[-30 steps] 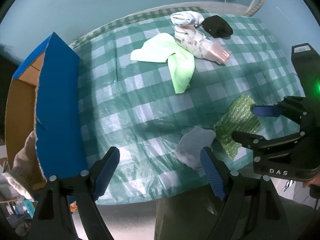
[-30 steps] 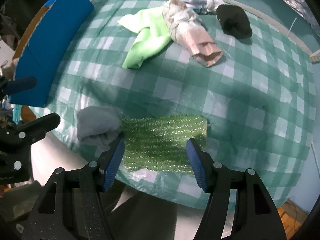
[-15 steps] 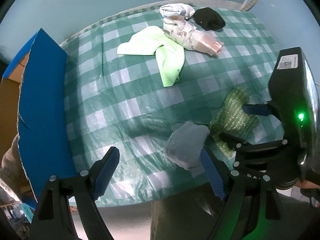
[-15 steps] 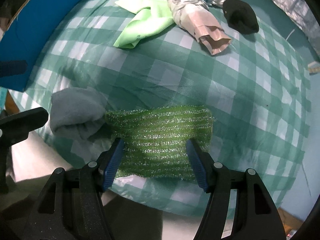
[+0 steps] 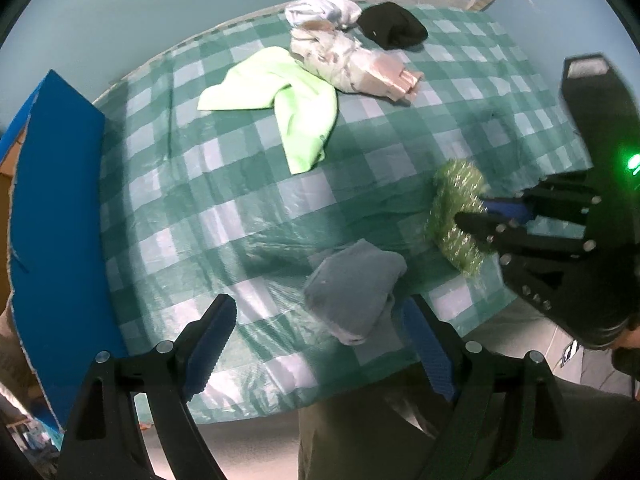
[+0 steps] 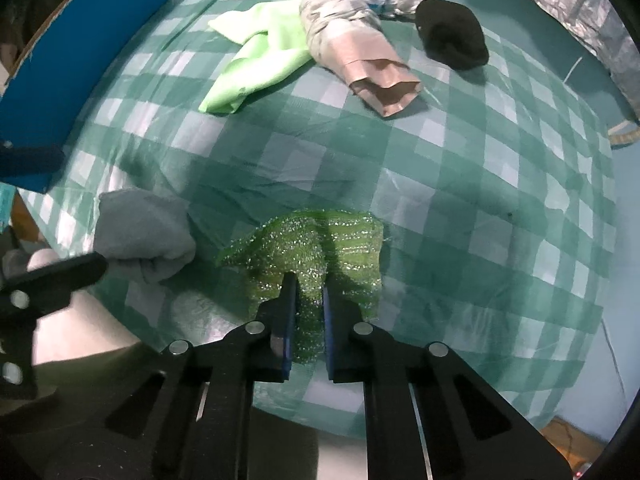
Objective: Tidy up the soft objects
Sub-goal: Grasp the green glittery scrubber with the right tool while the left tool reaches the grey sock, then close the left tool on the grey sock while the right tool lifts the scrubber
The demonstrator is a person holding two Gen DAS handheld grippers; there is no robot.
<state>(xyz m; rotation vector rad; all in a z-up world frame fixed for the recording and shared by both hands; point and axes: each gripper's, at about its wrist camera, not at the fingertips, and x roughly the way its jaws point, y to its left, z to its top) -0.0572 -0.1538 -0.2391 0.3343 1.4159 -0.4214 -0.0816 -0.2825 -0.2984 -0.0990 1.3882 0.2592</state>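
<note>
Pick-up step: right claw (image 6: 306, 312) just closed, pinching near edge of sparkly green mesh scrubber cloth (image 6: 320, 248), bunched on checked surface (image 6: 460, 208). Left claw (image 5: 320, 344) spread wide above grey folded cloth (image 5: 354, 284). Next: lift, carry toward blue cardboard box (image 5: 56, 208) (likely destination).

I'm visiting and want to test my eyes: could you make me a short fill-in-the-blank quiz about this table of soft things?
1. The right gripper is shut on the sparkly ____ cloth.
2. The left gripper hangs with its jaws ____ above the grey sock.
3. The darkest item, at the table's far side, is ____.

Missing words: green; open; black
</note>
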